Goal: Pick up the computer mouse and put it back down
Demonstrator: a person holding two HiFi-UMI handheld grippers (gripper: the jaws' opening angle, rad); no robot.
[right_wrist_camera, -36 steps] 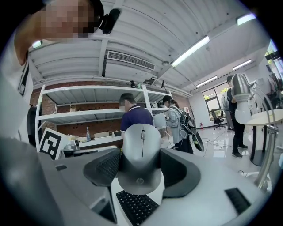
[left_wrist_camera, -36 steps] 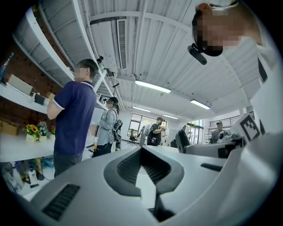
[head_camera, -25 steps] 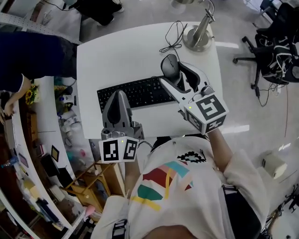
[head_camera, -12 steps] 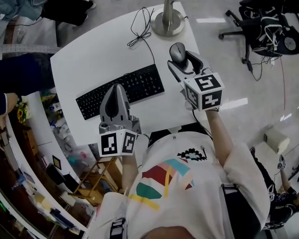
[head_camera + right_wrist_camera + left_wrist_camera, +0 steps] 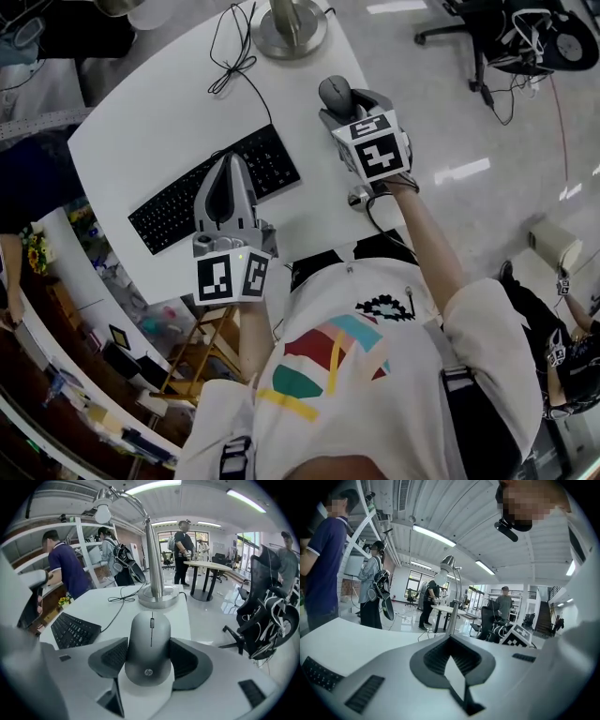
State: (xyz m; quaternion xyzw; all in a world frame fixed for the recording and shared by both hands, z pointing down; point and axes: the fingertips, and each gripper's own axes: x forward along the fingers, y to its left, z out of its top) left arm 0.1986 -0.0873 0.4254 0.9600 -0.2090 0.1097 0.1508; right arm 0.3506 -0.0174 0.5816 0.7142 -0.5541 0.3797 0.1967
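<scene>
A grey computer mouse (image 5: 334, 92) sits near the right edge of the white table (image 5: 141, 122), in front of the lamp base. My right gripper (image 5: 337, 103) is shut on it. In the right gripper view both ribbed pads (image 5: 112, 657) press the sides of the mouse (image 5: 150, 637), with my right gripper (image 5: 149, 658) centred on its rear half. Whether the mouse is off the table I cannot tell. My left gripper (image 5: 227, 167) hovers over the black keyboard (image 5: 169, 211), and in the left gripper view it (image 5: 451, 640) is shut with nothing in it.
A metal lamp base (image 5: 289, 28) with a black cable (image 5: 230, 47) stands just behind the mouse, and the keyboard (image 5: 72, 630) lies to its left. The table's right edge runs close beside the mouse. Office chairs (image 5: 511, 37) stand on the floor to the right, and people stand around the room.
The right gripper's jaws, wide apart around the mouse one second ago, have come in against its sides. The left gripper stays over the keyboard. The head view has shifted.
</scene>
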